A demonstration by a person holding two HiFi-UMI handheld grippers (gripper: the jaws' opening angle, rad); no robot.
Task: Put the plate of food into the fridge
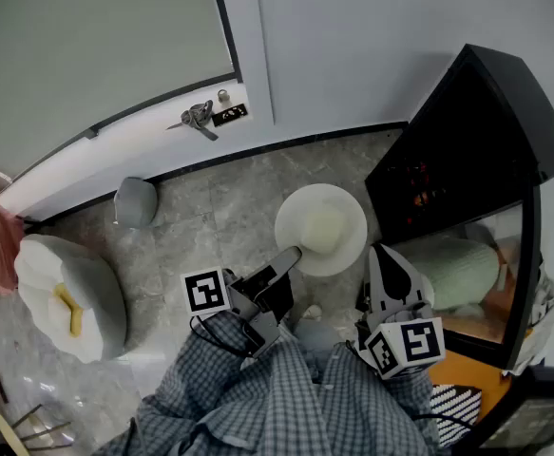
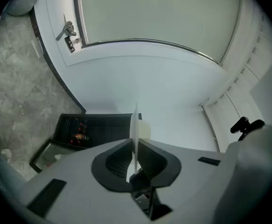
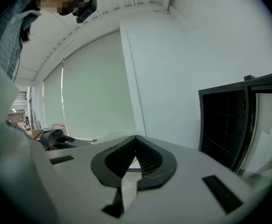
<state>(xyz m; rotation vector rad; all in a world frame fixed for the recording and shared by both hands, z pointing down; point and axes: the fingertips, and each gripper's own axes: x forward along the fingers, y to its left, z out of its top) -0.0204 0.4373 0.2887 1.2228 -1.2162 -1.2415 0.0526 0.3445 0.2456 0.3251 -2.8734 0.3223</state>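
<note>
Now, plate (image 1: pixel 320 228) between left tongs (image 1: pixel 291 254).

A home-like room: grey stone-look floor (image 1: pixel 221 207) mid-frame, a white door (image 1: pixel 115 55) with a handle (image 1: pixel 199 117) upper left, a soft white pouf (image 1: pixel 39 266) at left, a black glass-fronted fridge (image 1: pixel 471 136) at right.

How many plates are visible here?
1: a white plate, clamped at its rim by the left hand-held gripper, beside the open fridge; its shelves may hide more.
</note>
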